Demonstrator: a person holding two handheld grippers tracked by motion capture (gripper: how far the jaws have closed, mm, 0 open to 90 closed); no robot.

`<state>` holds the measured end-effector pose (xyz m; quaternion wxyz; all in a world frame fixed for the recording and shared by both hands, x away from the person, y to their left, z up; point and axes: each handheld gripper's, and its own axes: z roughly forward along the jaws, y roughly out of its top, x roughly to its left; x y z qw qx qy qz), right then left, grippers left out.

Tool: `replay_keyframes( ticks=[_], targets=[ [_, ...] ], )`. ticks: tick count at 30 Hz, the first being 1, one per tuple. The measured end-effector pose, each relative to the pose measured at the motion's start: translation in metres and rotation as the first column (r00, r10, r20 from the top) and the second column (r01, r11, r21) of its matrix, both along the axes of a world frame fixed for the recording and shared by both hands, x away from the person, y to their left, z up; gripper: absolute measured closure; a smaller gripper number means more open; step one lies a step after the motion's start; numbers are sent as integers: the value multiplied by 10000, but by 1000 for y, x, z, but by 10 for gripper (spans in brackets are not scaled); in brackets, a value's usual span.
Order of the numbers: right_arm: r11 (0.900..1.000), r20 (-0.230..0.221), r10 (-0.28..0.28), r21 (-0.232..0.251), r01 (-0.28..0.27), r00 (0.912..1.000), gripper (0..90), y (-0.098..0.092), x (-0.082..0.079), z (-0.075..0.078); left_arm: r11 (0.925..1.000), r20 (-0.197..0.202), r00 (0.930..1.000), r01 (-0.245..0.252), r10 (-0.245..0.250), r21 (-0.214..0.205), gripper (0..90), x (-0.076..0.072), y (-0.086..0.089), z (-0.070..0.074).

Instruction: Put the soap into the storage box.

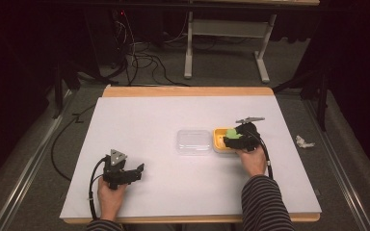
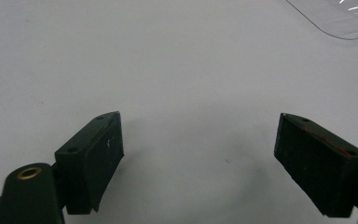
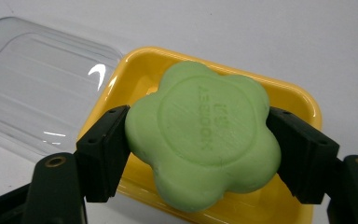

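A green flower-shaped soap point(image 3: 204, 134) sits clamped between the two black jaws of my right gripper point(image 3: 200, 149), held just above a yellow soap dish point(image 3: 286, 95). From above, the same soap point(image 1: 231, 133) and right gripper point(image 1: 234, 138) hover over the yellow dish point(image 1: 218, 141) at the table's right of centre. A clear plastic lid point(image 1: 193, 141) lies flat just left of the dish, and it also appears as the clear lid point(image 3: 37, 93) beside the dish. My left gripper point(image 1: 137, 169) rests near the front left of the table, open, with its jaws point(image 2: 200, 163) spread wide over bare white surface.
The white table top point(image 1: 173, 110) has a wooden rim. A corner of the clear lid point(image 2: 340, 21) shows far ahead of the left gripper. A crumpled white scrap point(image 1: 304, 142) lies on the floor to the right. Cables and a table frame stand behind the far edge.
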<state>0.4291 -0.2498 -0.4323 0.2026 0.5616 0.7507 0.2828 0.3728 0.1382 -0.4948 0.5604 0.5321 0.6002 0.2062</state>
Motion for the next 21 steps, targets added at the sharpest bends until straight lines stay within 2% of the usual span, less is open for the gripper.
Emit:
replay_keyframes(
  ticks=[12,15,16,20,21],
  targets=[
    [9998,-174,-161,-132,159,9997,270,-1,4,-7,9999,-83,10000,19,-18,122,162,1,1,0],
    [9999,53,-155,73,154,9999,306,-2,3,-6,10000,5,10000,-44,44,16,162,0,0,0],
    [9999,156,-113,44,113,9998,315,-2,3,-4,9999,24,10000,-9,9,146,162,-1,0,0],
    [10000,236,-27,6,27,9997,313,-2,2,-1,9999,6,10000,34,-34,156,162,-1,0,0],
    [9998,352,-33,195,26,9994,310,-3,0,0,9999,-21,10000,38,-37,168,162,0,0,-1]
  ],
)
